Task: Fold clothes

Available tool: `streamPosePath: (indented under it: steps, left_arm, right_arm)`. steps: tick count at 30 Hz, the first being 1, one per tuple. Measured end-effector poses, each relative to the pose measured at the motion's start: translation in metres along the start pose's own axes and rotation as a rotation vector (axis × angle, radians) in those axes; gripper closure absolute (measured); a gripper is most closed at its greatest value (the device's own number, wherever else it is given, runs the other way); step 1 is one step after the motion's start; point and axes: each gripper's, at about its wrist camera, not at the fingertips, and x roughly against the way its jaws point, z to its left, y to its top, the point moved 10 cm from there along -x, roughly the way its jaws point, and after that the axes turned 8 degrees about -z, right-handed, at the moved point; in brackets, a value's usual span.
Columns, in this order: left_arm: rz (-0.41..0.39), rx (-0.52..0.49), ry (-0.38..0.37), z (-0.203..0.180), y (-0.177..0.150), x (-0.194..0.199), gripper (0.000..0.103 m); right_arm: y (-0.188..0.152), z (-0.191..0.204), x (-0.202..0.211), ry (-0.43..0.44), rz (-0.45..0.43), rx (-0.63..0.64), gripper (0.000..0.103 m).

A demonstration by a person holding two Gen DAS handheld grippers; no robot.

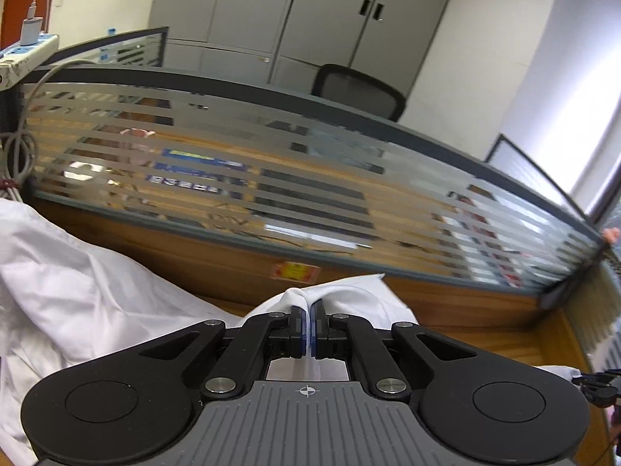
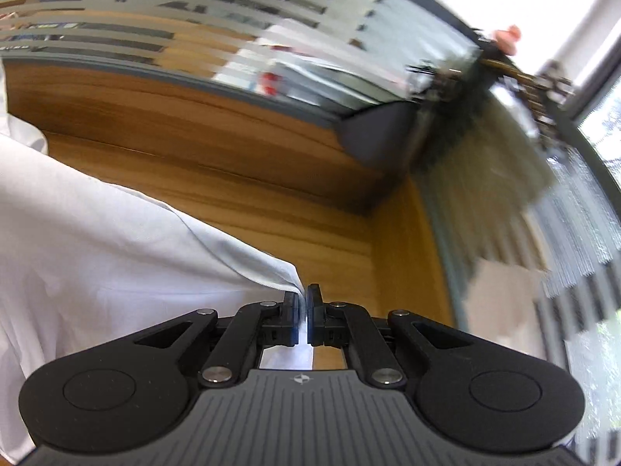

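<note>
The left gripper (image 1: 309, 324) was closed on a bunched edge of the white garment (image 1: 77, 283); cloth stood pinched between its blue-padded fingers (image 1: 298, 324) and rose in a small peak just past the tips. The right gripper (image 2: 304, 316) was likewise clamped on a corner of the same garment (image 2: 97, 252); a thin fold ran in between its fingers (image 2: 291, 316), and the fabric trailed off to the left of that view. The garment lay partly over the wooden counter (image 2: 233, 163), in front of the striped glass partition (image 1: 271, 178); the span between the two grips appeared lifted, though how much of it still rested on the counter could not be told.

The step in hand was judged to be carrying a held edge across to form a fold. To do it well: keep both grips firm, since the right one held only a thin corner that could slip; move both grippers together at equal height so the edge stays straight and lightly taut; avoid pulling them apart hard enough to drag cloth from the fingers; lay the edge down squarely on the matching edge; release only once the cloth rests flat.
</note>
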Motion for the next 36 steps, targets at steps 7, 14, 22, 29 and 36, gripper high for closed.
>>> streamPosePath:
  steps: [7, 14, 22, 29, 36]
  left_arm:
    - [0.056, -0.024, 0.034, 0.020, 0.000, -0.034, 0.097]
    - [0.085, -0.058, -0.019, 0.011, -0.011, -0.029, 0.073]
    - [0.099, -0.136, -0.062, -0.011, -0.031, 0.001, 0.037]
    - [0.078, -0.141, -0.069, -0.016, -0.033, 0.031, 0.025]
    - [0.094, -0.158, -0.116, -0.033, -0.045, 0.058, 0.022]
  right_arm:
    - [0.016, 0.054, -0.033, 0.061, 0.012, 0.026, 0.067]
    - [0.015, 0.076, -0.013, 0.140, -0.007, -0.015, 0.058]
    - [-0.026, 0.112, 0.033, 0.265, 0.015, -0.052, 0.054]
    - [-0.083, 0.162, 0.065, 0.366, 0.073, -0.105, 0.054]
    - [-0.120, 0.216, 0.082, 0.486, 0.110, -0.124, 0.039]
